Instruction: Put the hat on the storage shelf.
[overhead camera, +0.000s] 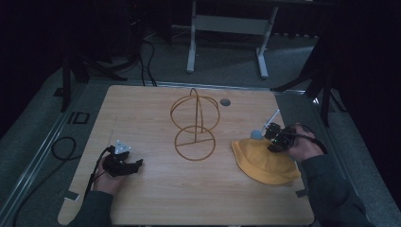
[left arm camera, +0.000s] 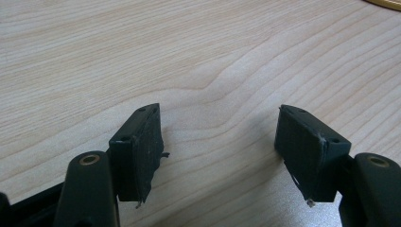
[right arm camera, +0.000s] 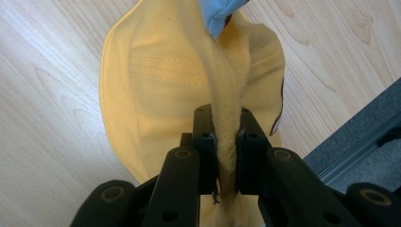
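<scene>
the yellow hat [overhead camera: 265, 161] lies on the right side of the wooden table [overhead camera: 156, 198], just beside the ring foot of the gold wire stand [overhead camera: 195, 127], and a fold of its cloth is pinched tight in the right gripper [right arm camera: 226, 142] – the jaws are pressed together on it. the left gripper [left arm camera: 220, 156] sits low over bare wood on the left side, well apart from the hat – its jaws are spread wide with nothing between them.

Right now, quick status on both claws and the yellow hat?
Right claw shut on yellow hat fabric. Left claw open over bare table. Wire hat stand apart from both.
</scene>
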`<state>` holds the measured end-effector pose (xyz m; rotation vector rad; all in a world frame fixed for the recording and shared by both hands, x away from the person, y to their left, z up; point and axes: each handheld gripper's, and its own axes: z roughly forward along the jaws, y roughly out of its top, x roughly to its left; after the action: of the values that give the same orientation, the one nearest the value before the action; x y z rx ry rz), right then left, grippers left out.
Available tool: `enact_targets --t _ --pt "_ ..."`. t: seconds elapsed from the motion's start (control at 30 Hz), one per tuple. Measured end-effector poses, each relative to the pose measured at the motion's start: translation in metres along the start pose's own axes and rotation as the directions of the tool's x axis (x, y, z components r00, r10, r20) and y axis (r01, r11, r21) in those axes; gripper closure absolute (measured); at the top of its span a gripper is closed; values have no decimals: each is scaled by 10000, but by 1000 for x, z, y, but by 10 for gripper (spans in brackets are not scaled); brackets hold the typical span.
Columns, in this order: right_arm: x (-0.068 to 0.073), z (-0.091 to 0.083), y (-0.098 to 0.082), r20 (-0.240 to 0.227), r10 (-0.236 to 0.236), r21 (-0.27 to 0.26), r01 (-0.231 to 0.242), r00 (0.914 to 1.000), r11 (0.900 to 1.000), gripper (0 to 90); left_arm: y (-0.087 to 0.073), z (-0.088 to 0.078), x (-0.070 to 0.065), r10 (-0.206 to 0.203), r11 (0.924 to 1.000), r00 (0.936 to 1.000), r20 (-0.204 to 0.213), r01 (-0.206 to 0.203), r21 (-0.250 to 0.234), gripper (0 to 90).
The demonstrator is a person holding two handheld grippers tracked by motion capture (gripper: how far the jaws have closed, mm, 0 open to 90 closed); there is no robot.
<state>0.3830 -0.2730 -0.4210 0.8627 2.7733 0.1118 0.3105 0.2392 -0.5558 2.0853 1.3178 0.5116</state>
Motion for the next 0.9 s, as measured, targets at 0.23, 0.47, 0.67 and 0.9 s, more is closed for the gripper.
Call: enact_targets --t 0.23,0.47,0.67,0.9 --pt "-1 -12 1 -40 -226 -215 225 9997 9995 823 0 0 0 23 10000 10000 -6 -23 -2 331" --pt "-4 -28 4 -142 -350 -444 343 9993 9984 822 0 0 0 14 10000 10000 -6 -14 -12 331" --pt "-9 -39 6 -240 -353 -592 338 9991 9977 823 0 0 0 17 10000 10000 -8 -17 -14 331" --pt "-11 -48 12 -323 -728 -582 709 9968 9958 823 0 0 0 -7 10000 10000 -6 7 -26 331"
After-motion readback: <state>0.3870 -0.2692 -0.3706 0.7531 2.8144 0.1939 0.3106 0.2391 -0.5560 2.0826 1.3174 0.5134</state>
